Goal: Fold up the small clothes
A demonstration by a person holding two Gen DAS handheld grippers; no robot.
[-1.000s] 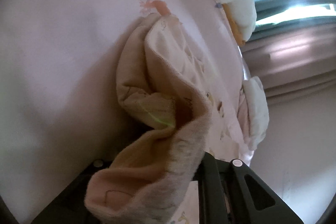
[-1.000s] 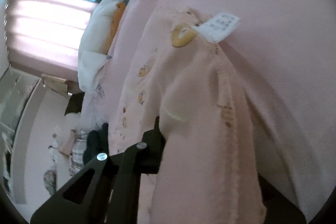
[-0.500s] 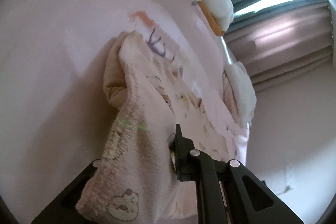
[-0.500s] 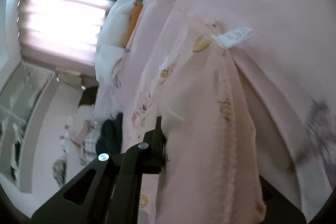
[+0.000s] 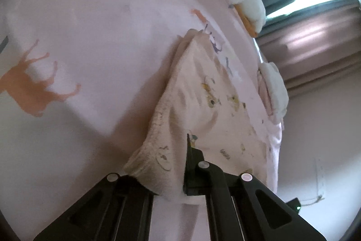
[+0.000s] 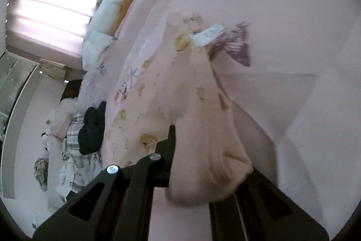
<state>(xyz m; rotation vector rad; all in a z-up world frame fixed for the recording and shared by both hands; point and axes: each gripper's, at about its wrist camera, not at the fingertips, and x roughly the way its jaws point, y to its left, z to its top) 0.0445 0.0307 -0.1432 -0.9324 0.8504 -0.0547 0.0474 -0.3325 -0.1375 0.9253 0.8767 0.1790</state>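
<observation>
Each claw, left claw (image 5: 178,173) and right claw (image 6: 191,164), pinches an edge of the pink garment (image 5: 203,105). The thick fleece could slip free under the pull. Its far end may drag and bunch on the bed (image 5: 90,26).

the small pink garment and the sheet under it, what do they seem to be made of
Small pink garment: looks like soft knit, maybe fleecy cotton, matte; its edge is fuzzy and ribbed, and it slumps in thick folds. A white paper-like label sticks out. Sheet: looks like thin smooth woven fabric, matte, with flat printed animals and sharp fold creases.
</observation>
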